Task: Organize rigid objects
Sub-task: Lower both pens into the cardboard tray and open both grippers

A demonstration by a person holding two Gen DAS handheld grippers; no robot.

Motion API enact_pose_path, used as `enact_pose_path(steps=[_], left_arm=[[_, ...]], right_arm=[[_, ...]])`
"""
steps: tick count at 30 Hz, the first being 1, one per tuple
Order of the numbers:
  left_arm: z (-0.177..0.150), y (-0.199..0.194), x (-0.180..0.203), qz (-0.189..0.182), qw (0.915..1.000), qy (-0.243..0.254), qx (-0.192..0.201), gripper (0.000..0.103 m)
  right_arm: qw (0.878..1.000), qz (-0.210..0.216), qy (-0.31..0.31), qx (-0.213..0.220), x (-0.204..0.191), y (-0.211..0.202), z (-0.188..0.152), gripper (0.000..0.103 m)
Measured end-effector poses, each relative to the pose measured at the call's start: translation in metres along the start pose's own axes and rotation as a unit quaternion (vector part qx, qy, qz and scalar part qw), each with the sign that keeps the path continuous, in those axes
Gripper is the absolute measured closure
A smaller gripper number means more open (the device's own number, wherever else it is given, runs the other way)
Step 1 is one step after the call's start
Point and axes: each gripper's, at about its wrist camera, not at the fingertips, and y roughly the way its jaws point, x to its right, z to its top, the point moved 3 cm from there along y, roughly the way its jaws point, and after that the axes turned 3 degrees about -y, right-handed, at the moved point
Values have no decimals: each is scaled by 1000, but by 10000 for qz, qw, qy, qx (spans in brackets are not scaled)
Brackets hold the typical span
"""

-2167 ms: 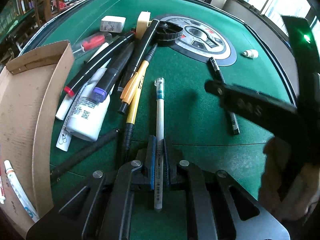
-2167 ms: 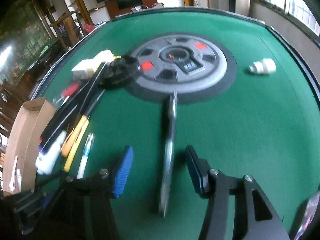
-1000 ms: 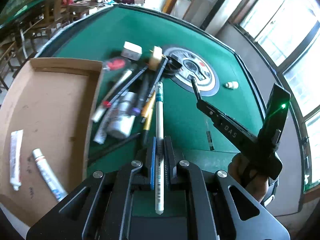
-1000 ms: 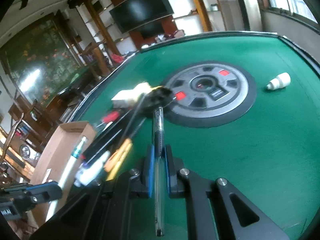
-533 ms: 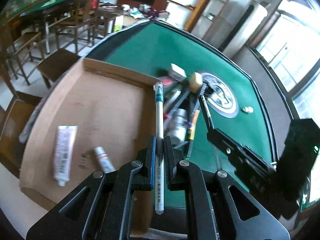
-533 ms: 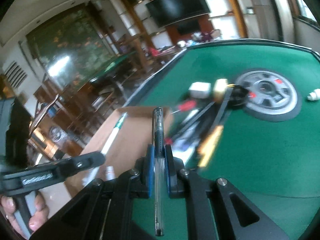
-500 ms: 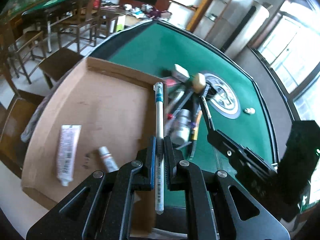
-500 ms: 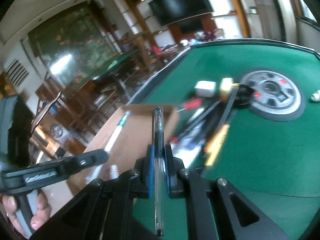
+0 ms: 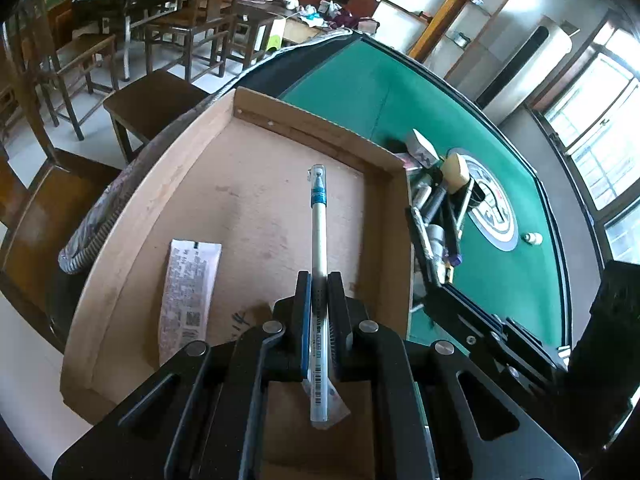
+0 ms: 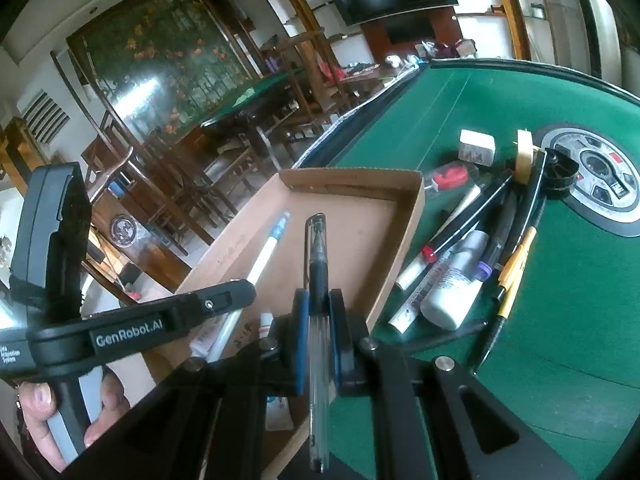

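While both grippers have swung away from the green table and over the cardboard box (image 9: 256,200), each keeps its pads pressed tight on a pen. The left gripper (image 9: 318,312) pinches a white pen (image 9: 319,220) with a teal band and clear cap; the pen runs straight out ahead of the jaws and now hangs above the bare box floor, where a second ago it was still over the pile of pens. Down to the left of it a flat white tube (image 9: 190,292) lies in the box. The right gripper (image 10: 319,316) pinches a clear pen with a black grip (image 10: 318,264), its tip reaching over the near side of the same box (image 10: 360,232), with the left gripper (image 10: 240,296) and the person's hand (image 10: 40,412) just to its left. Off to the right of both tools, outside the box wall, the remaining heap of pens and markers (image 10: 472,248) and a white bottle (image 10: 456,292) sits on the felt, with a small white cap (image 9: 534,238) far beyond. Judging from this, the carry is nearly finished; both pens look ready to be lowered and let go into the box, and the heap remains to be cleared afterwards.
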Motion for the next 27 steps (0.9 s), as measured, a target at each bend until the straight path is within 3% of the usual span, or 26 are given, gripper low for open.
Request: enact_pose_path(steps=[8,19,27], left_arm=[[9,14,-11,115,9999,-43,-36,96],[6,32,-37,508,9984,-51,-239,96],[-4,38,-32,858,9959,218,-159,96]], right_arm=[[9998,44,153,-144,7,12,3,95],[9988,80,-51,-480,-25,49,9,95],[9963,-485,-253,-657,-22,65,2,95]])
